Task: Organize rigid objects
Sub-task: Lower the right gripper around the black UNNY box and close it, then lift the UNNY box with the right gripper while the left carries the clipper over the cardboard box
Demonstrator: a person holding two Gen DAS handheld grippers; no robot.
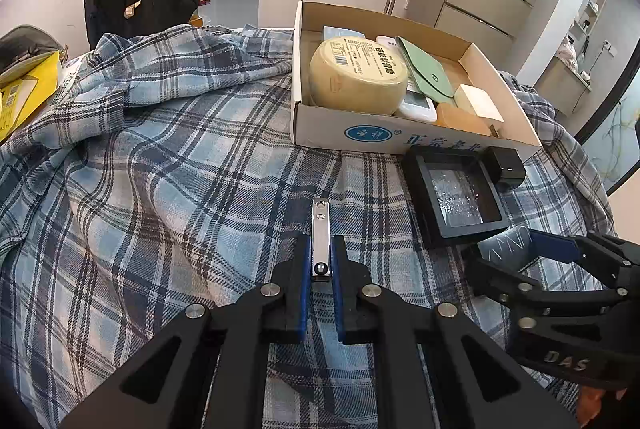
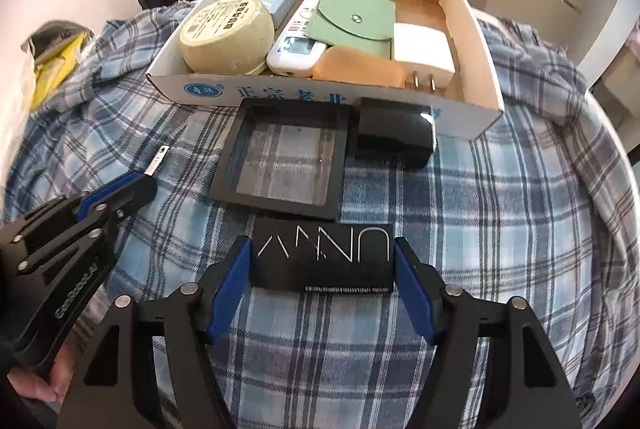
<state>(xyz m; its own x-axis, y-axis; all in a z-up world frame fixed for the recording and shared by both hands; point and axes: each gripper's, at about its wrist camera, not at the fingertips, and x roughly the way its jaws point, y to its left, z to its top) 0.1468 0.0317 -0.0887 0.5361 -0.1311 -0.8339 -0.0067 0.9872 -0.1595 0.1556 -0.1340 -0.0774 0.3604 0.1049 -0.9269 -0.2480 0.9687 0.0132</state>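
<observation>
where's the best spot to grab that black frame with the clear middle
Grip the black frame by its near border, coming from above with one finger inside the clear window. It lies flat on the plaid cloth, its far edge sits close against the cardboard box, and the black charger crowds its right side.

The left gripper (image 1: 321,257) points steeply down, its blue pads (image 1: 305,269) pinched nearly together. The right gripper (image 2: 322,261) also tilts downward, jaws spread wide; whether its pads (image 2: 230,277) press anything is unclear.
</observation>
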